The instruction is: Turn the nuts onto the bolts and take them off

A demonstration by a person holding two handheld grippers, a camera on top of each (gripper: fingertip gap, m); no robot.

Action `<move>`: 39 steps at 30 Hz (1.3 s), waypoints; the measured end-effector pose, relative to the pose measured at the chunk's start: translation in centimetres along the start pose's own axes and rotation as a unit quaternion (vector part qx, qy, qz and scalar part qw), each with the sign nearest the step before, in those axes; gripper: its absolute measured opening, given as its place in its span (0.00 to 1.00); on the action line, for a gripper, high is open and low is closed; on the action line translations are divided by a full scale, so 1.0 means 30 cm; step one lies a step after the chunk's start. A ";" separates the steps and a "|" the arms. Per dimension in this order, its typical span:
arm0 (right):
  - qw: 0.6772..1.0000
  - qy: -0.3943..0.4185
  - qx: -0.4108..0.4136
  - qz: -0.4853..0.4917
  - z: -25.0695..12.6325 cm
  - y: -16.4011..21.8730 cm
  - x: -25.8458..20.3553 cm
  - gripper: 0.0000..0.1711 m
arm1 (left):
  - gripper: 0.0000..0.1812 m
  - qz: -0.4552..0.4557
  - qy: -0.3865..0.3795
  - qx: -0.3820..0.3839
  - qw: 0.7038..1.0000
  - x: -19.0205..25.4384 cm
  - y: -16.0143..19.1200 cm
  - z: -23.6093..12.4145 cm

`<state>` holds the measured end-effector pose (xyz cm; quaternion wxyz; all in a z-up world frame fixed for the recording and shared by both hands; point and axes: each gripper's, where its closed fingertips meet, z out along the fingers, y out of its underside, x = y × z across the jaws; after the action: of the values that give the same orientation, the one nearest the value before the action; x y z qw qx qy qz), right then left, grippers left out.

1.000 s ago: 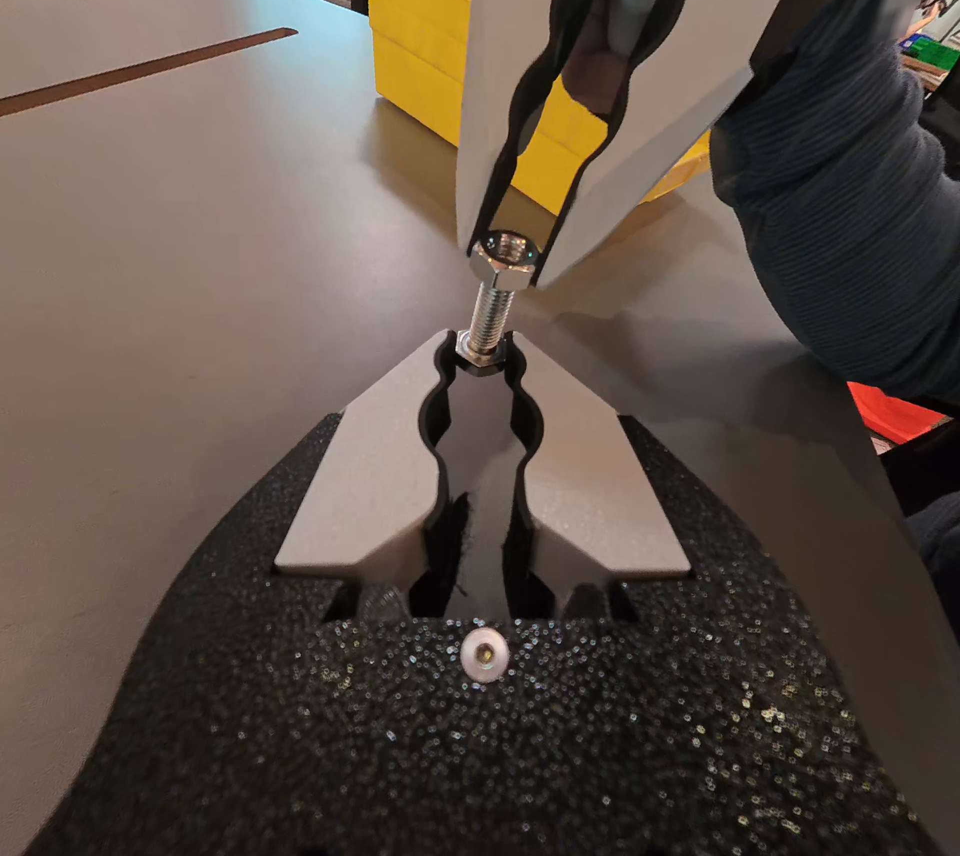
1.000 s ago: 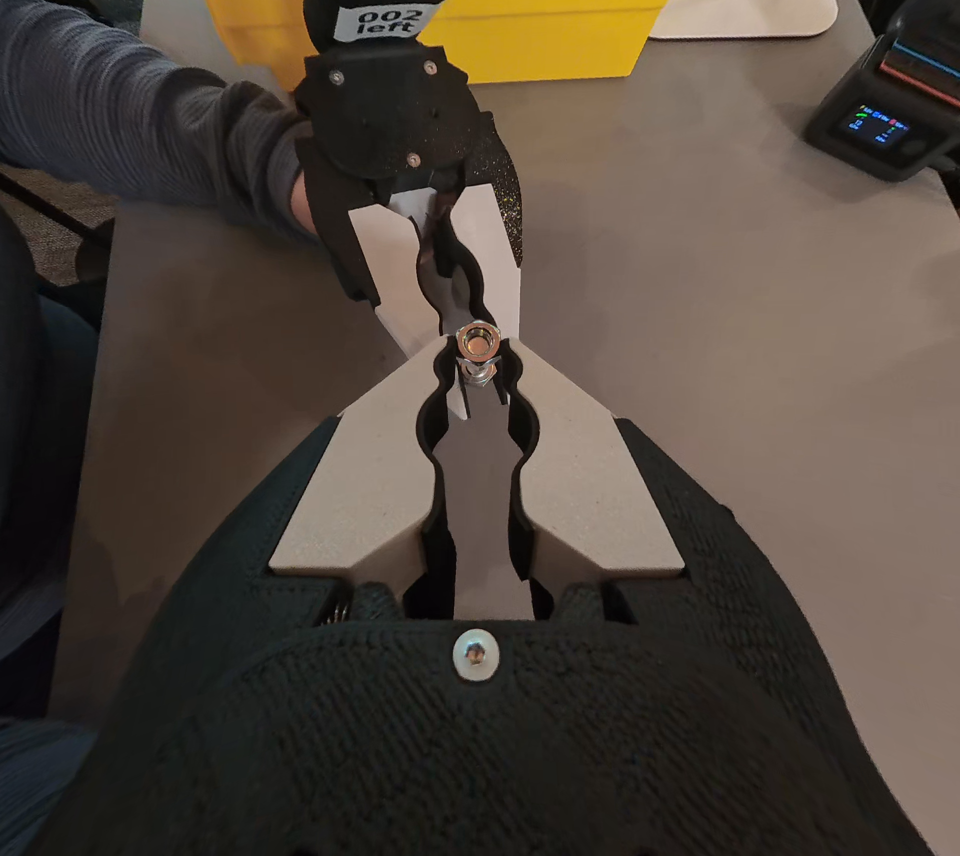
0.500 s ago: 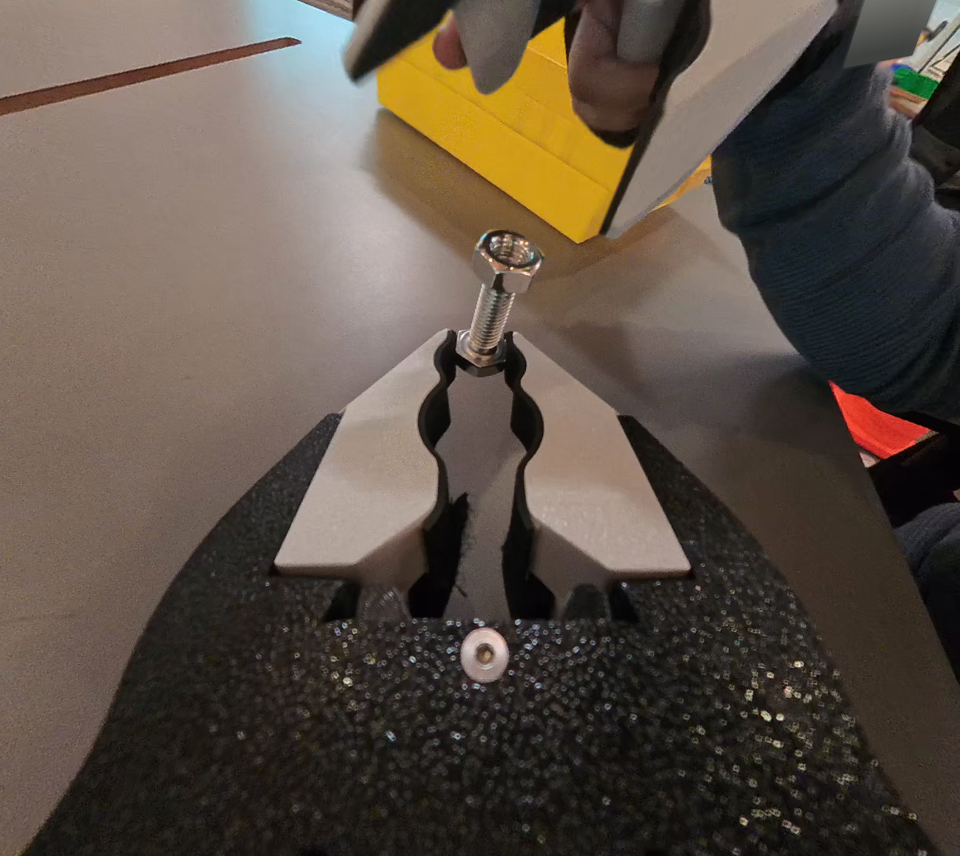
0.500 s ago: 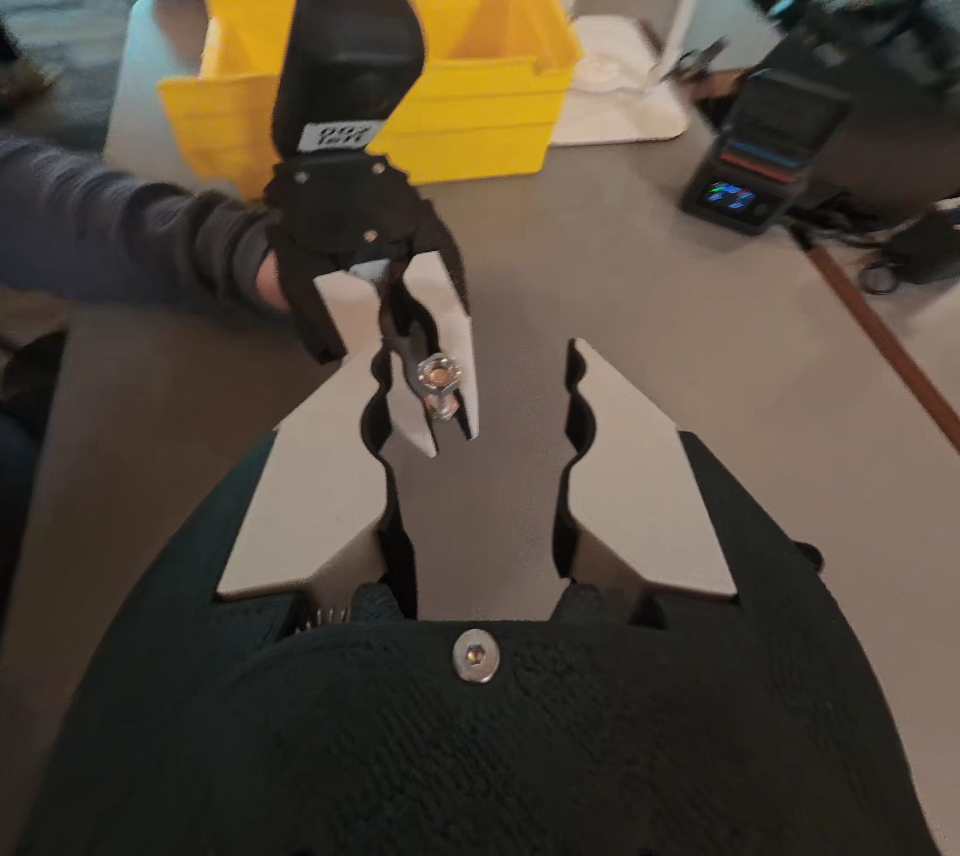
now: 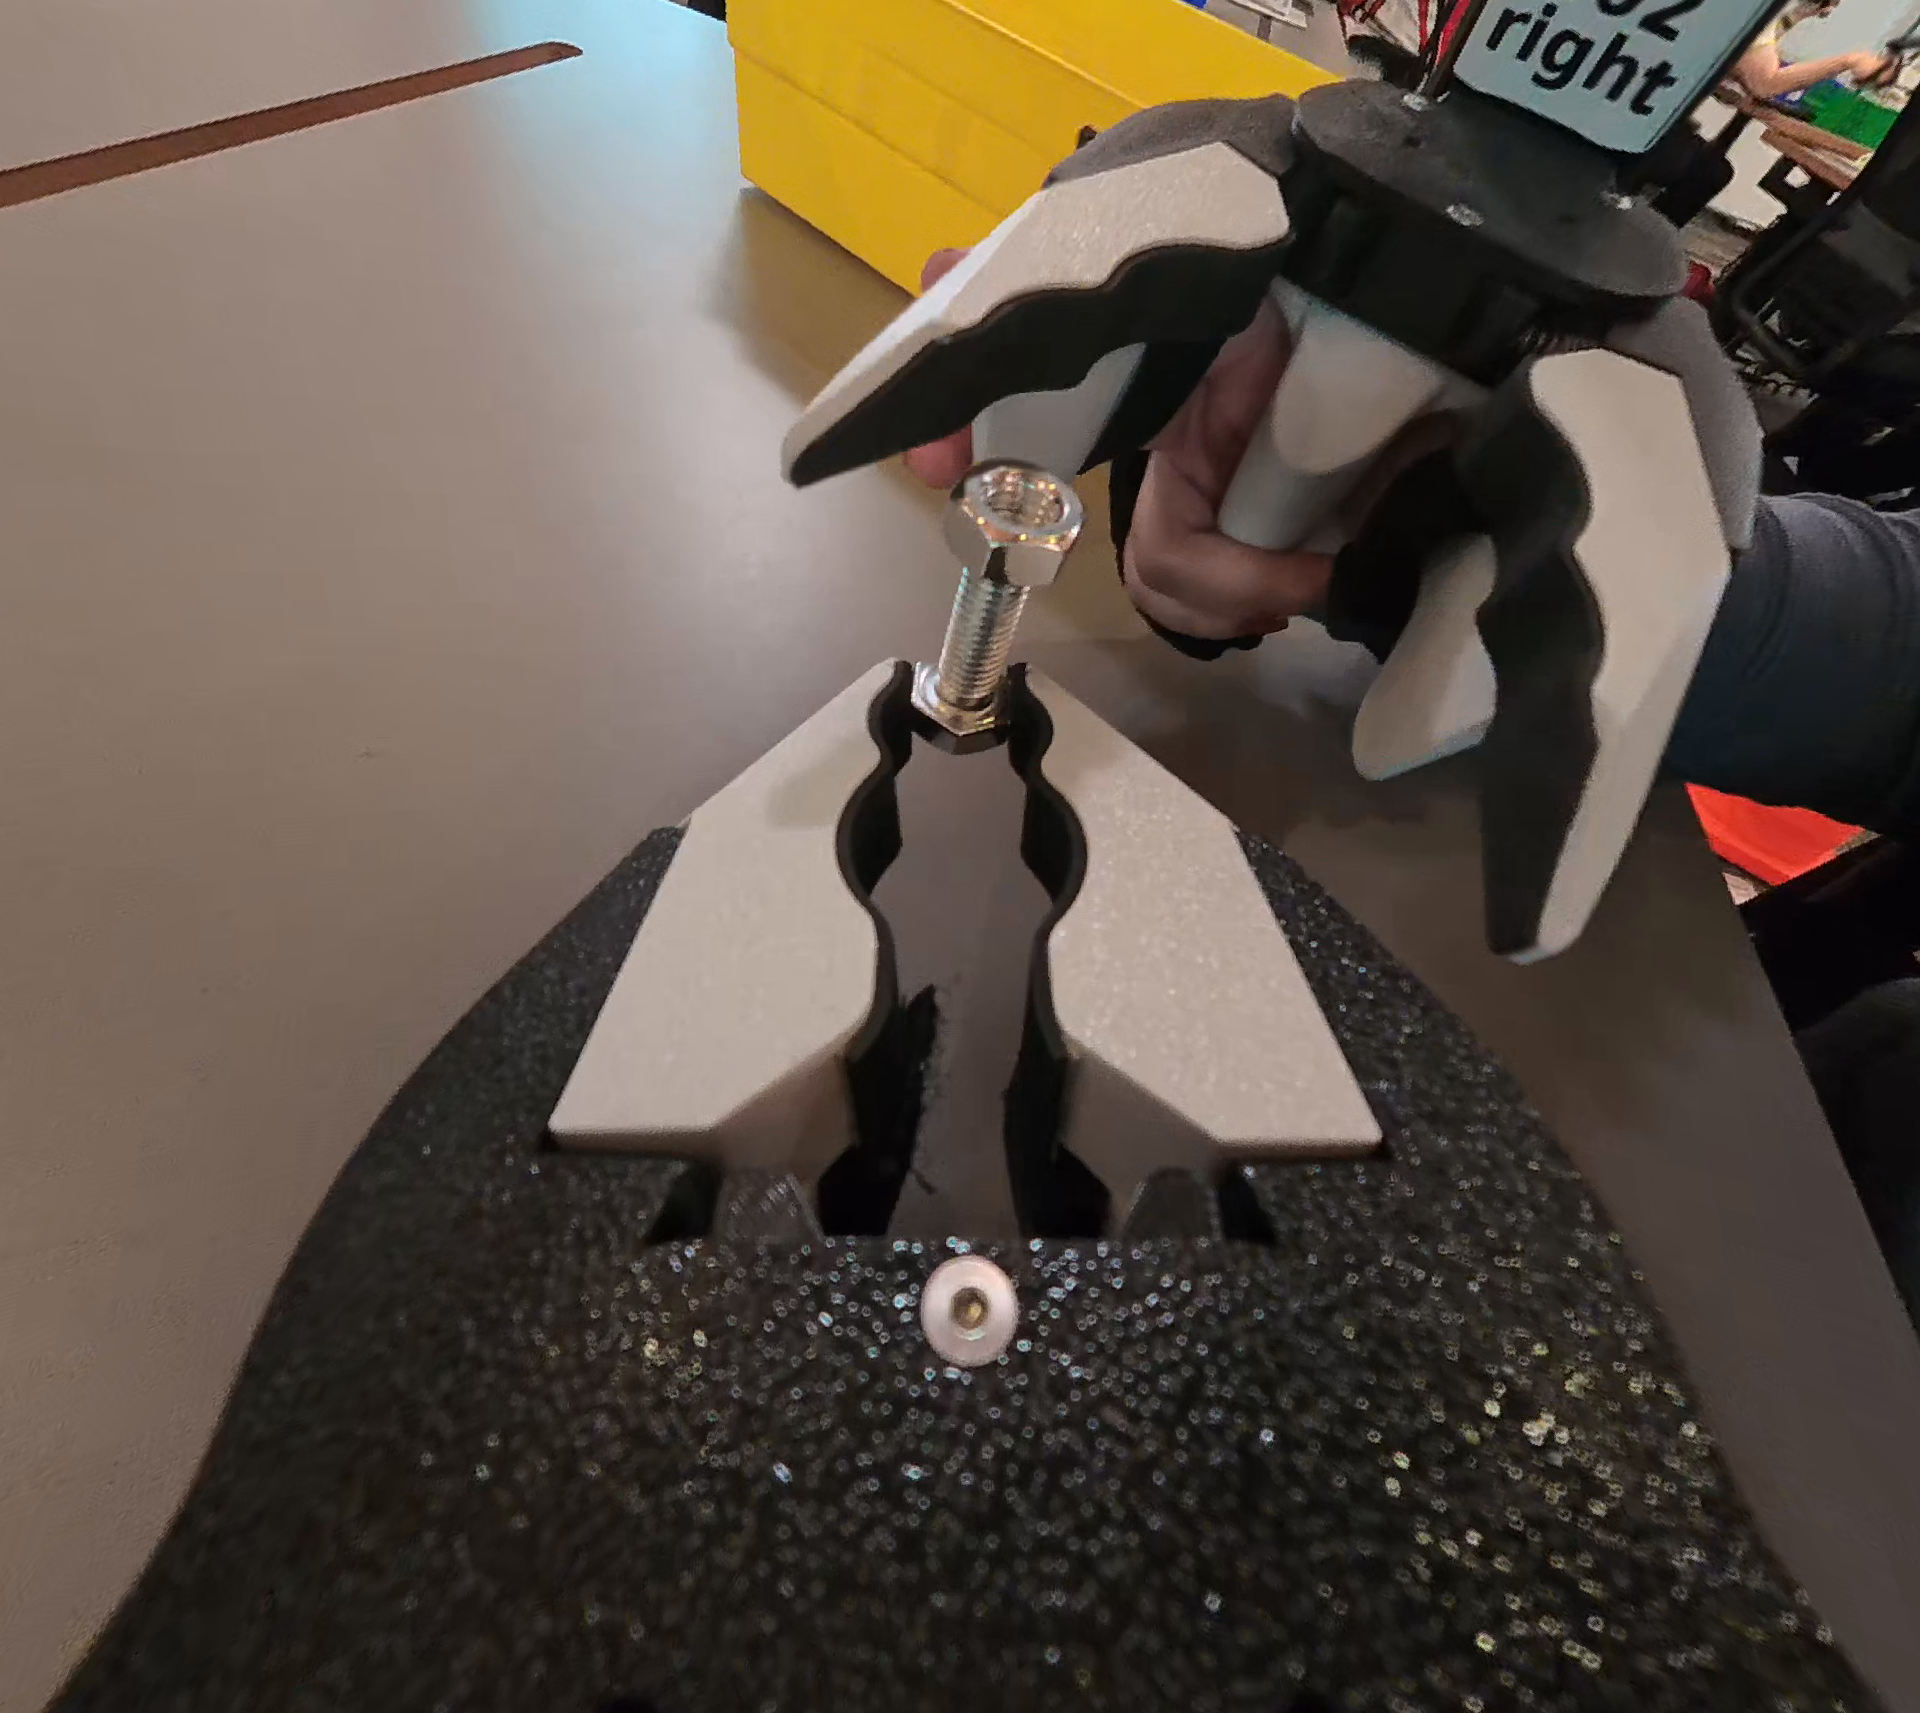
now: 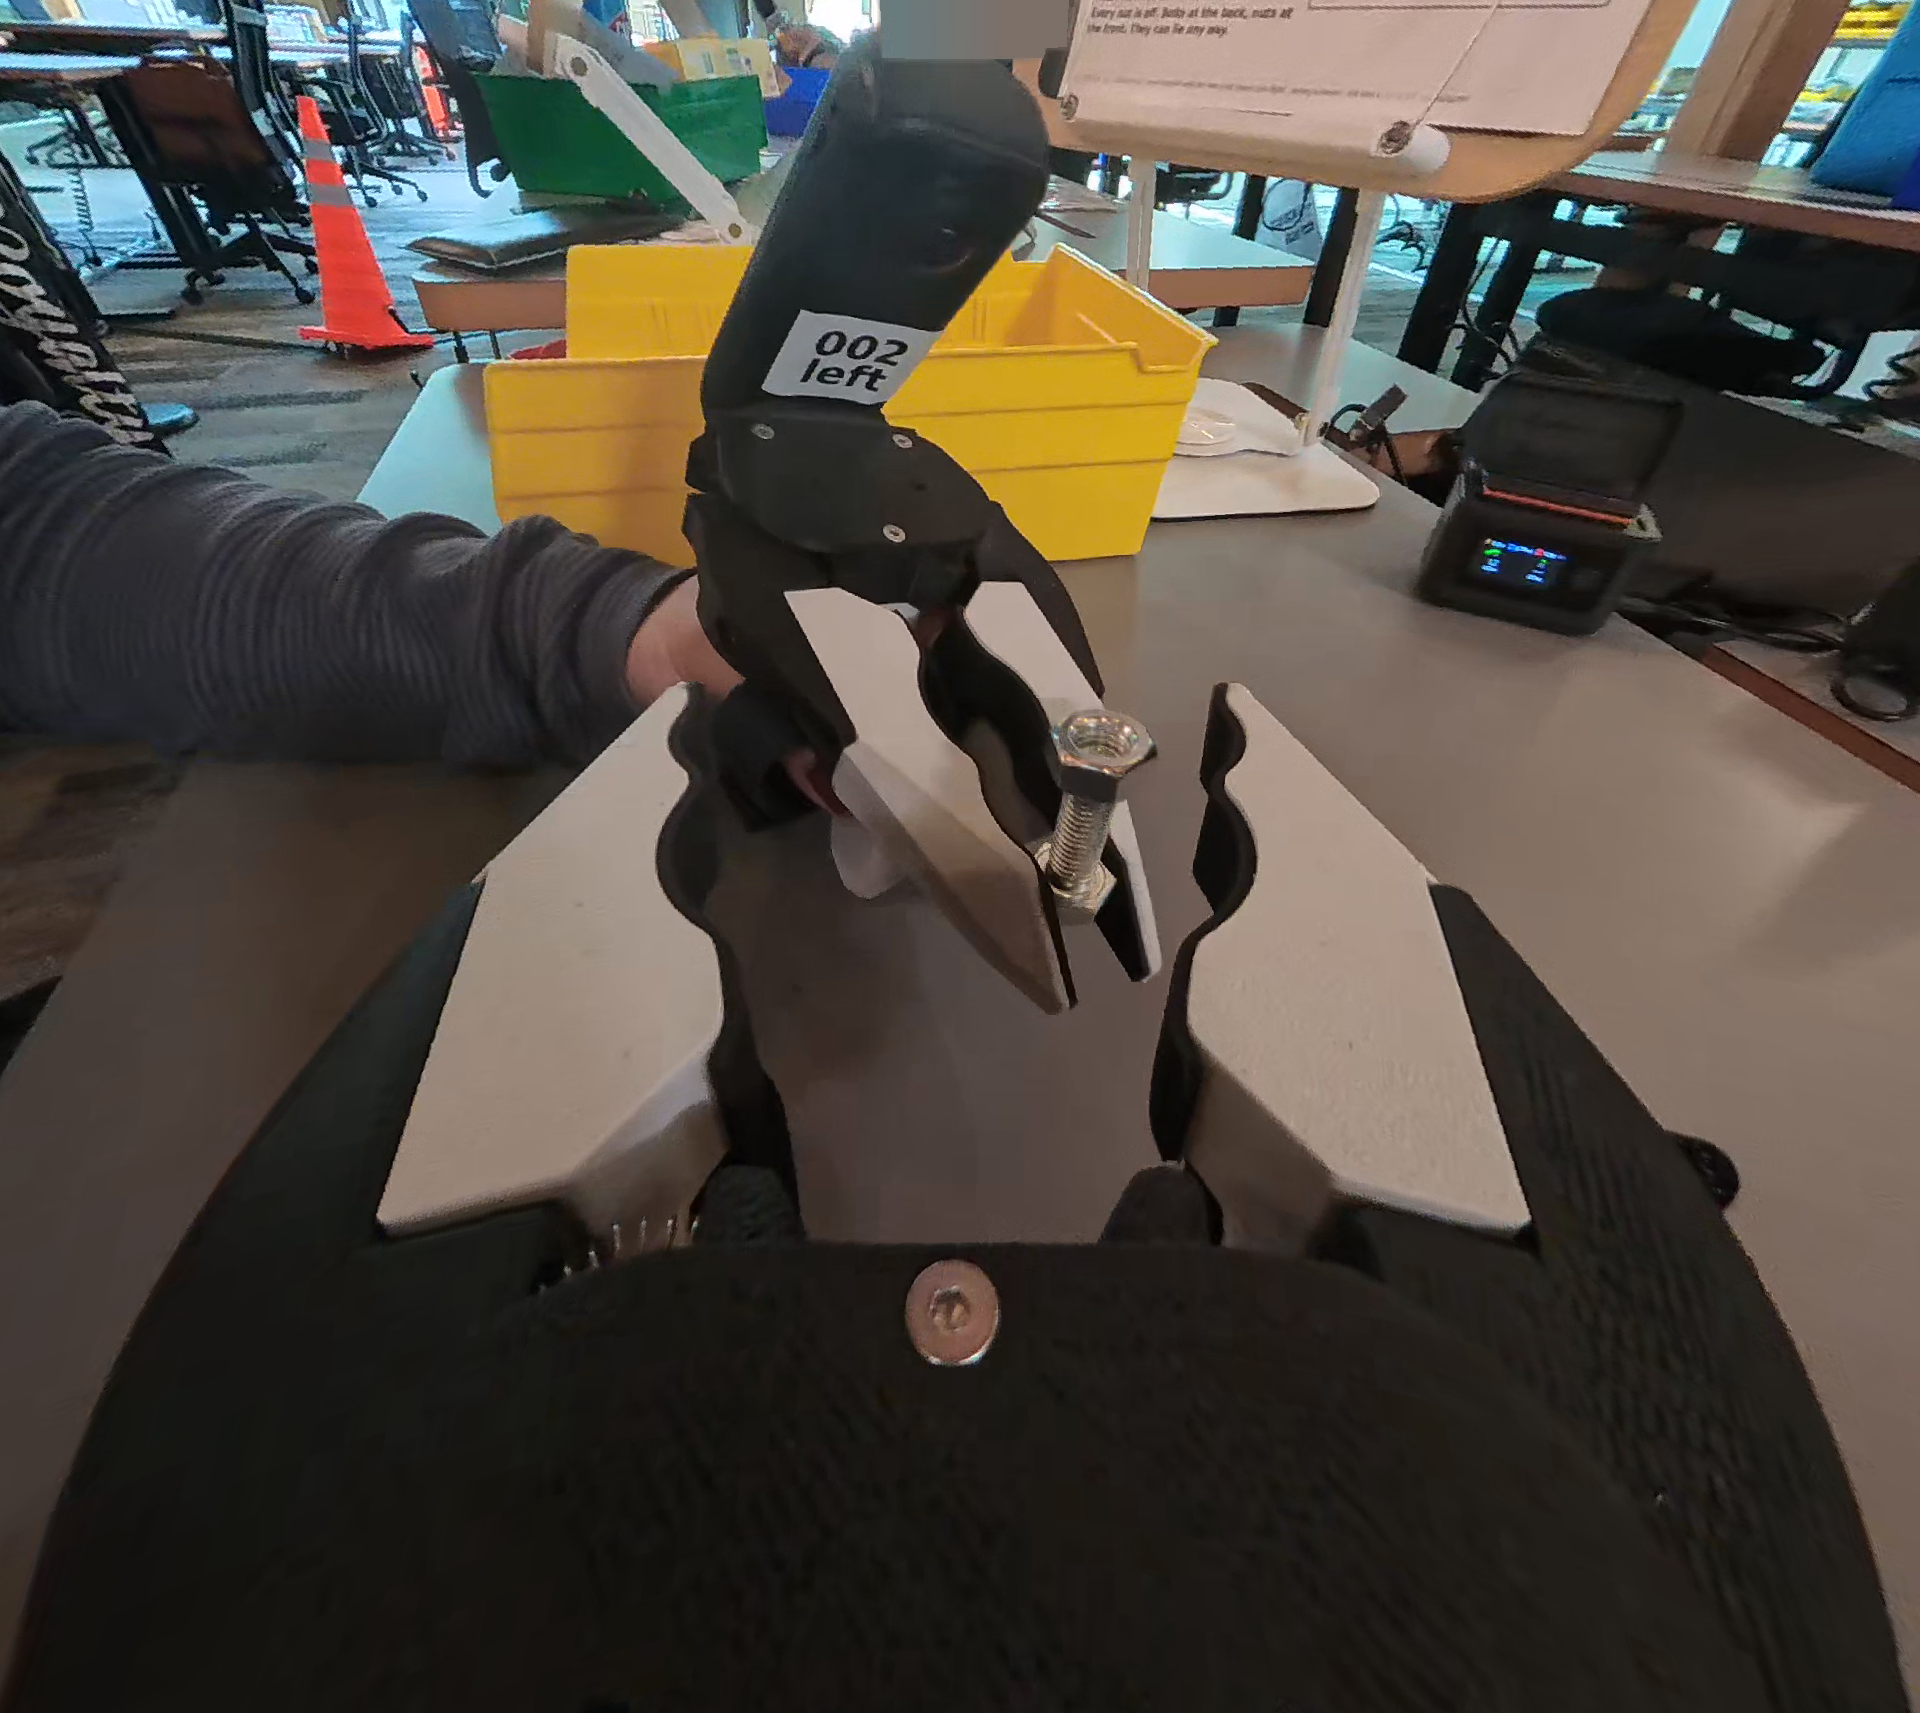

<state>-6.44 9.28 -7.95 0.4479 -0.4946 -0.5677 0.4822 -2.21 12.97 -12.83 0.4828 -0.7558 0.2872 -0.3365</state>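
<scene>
My left gripper (image 5: 961, 707) is shut on the head of a silver bolt (image 5: 982, 629) and holds it upright above the grey table (image 5: 364, 520). A silver hex nut (image 5: 1013, 525) sits on the bolt's top end. My right gripper (image 6: 956, 707) is open and empty. In the right wrist view the nut (image 6: 1101, 744) and bolt (image 6: 1081, 822) stand between my spread fingers, nearer the right one, without touching. The left gripper (image 6: 1096, 977) shows there, tilted, with a hand behind it. In the left wrist view the right gripper (image 5: 1164, 702) hangs open beside the nut.
A yellow bin (image 6: 1039, 437) stands behind the grippers on the table; it also shows in the left wrist view (image 5: 935, 84). A small black device with a lit screen (image 6: 1538, 551) and a white stand base (image 6: 1268, 468) sit at the right. Sleeved arms reach in from both sides. Left tips to right tips: about 6 centimetres.
My right gripper let go of the nut, opened wide and drew back, then swung level so the nut stands between its open fingers. The left gripper kept hold of the bolt.
</scene>
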 end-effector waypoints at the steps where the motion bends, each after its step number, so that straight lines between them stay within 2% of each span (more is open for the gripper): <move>1: 1.000 -0.005 -0.002 0.000 0.004 0.002 -0.007 0.55 | 0.09 0.001 -0.001 -0.002 1.000 0.000 0.002 0.001; 8: 1.000 0.001 -0.004 -0.003 -0.021 0.007 0.003 0.55 | 0.09 -0.036 -0.003 0.022 0.999 -0.026 -0.017 -0.014; 13: 1.000 -0.009 0.000 0.005 0.004 0.000 -0.008 0.58 | 0.09 -0.006 0.005 -0.001 1.000 0.011 0.000 0.013; 18: 1.000 -0.014 -0.014 0.006 -0.030 0.022 -0.006 0.50 | 0.09 -0.028 -0.007 0.018 0.999 -0.021 -0.013 -0.013; 27: 1.000 -0.009 -0.009 -0.003 -0.002 0.016 -0.009 0.50 | 0.09 0.002 -0.017 -0.015 1.000 -0.009 0.013 0.010; 31: 1.000 -0.005 -0.005 0.009 -0.044 0.013 0.015 0.44 | 0.09 -0.018 -0.023 0.005 1.000 -0.034 -0.001 -0.015; 36: 1.000 0.002 0.011 0.011 -0.027 -0.006 0.022 0.49 | 0.09 0.002 -0.008 -0.001 1.000 -0.002 0.002 0.003; 39: 1.000 -0.016 -0.006 0.001 -0.015 0.011 -0.010 0.48 | 0.09 0.004 -0.013 -0.004 1.000 -0.004 0.004 0.007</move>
<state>-5.92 9.04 -8.22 0.4354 -0.4896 -0.5772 0.4874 -2.11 13.13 -13.02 0.4848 -0.7608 0.2853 -0.3235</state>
